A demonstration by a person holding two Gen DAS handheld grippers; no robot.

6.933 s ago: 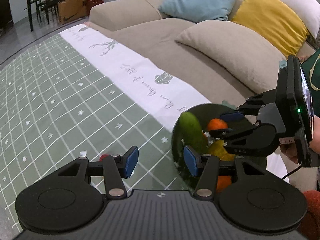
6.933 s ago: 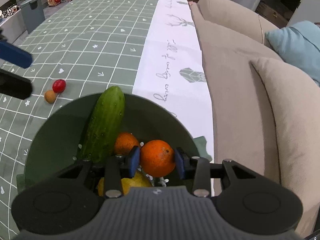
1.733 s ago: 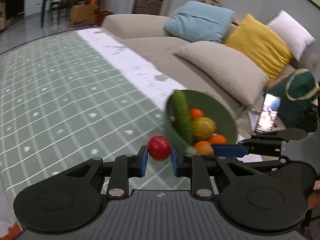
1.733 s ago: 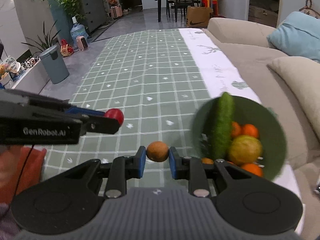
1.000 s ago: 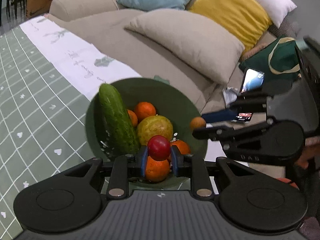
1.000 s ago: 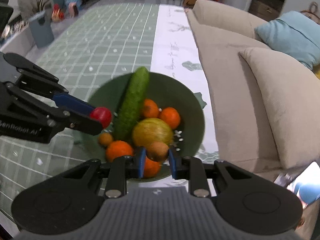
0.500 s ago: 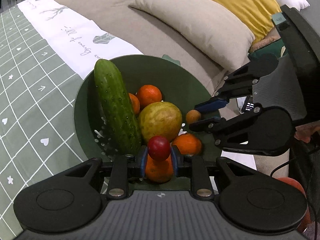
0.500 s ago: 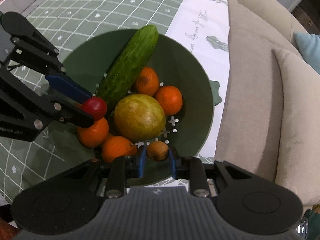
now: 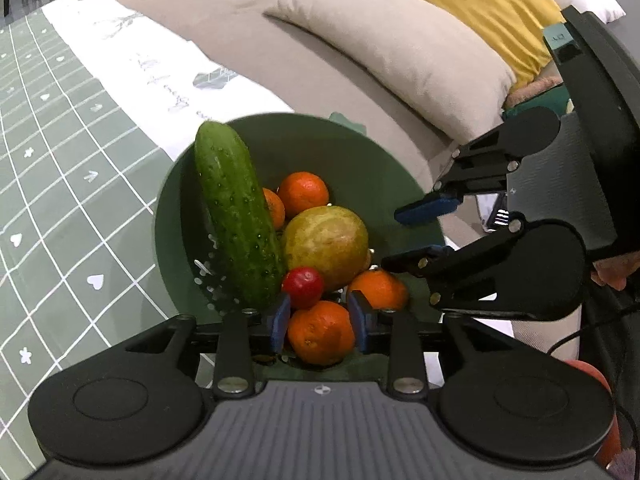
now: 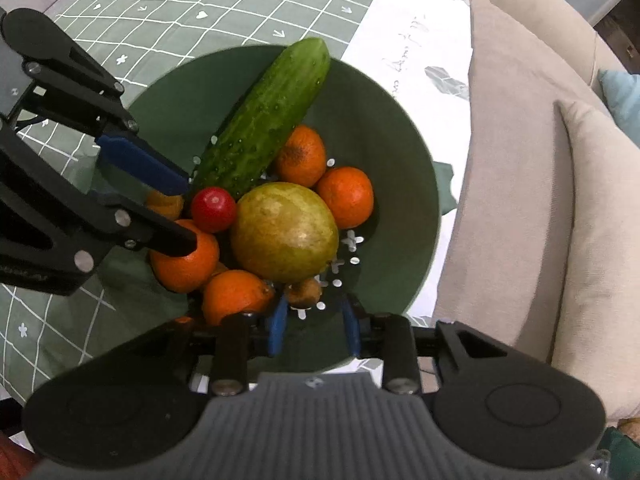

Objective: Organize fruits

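1. Fruits sit heaped in the green bowl [image 10: 404, 128], which stands on the counter [image 9: 60, 184] at its sofa-side edge.
2. Half a second ago the left tongs [image 9: 320, 318] pinched the small red fruit [image 10: 213, 209]; now their blue pads are spread and the fruit rests on the pile, touching the cucumber [image 10: 268, 120] and the big yellow-green fruit [image 10: 285, 232].
3. Same for the right tongs [image 10: 312, 324]: spread now, with the small brown fruit [image 10: 304, 292] released and lying low in the bowl, against the yellow-green fruit and just ahead of the pads.
4. Left tongs hover over the near rim, an orange [image 9: 321, 332] showing between their pads without contact that I can confirm.
5. Cucumber leans tilted, its upper end over the far rim.
6. More oranges ring the pile on both sides.
7. Surroundings: green checked cloth with a white border strip [image 9: 168, 76] on the counter; beige sofa [image 10: 516, 168] just beside the bowl; beige cushion [image 9: 400, 52], yellow cushion [image 9: 488, 12].
8. Each pair of tongs reaches over the bowl from opposite sides and partly hides the nearest oranges from the other's view.
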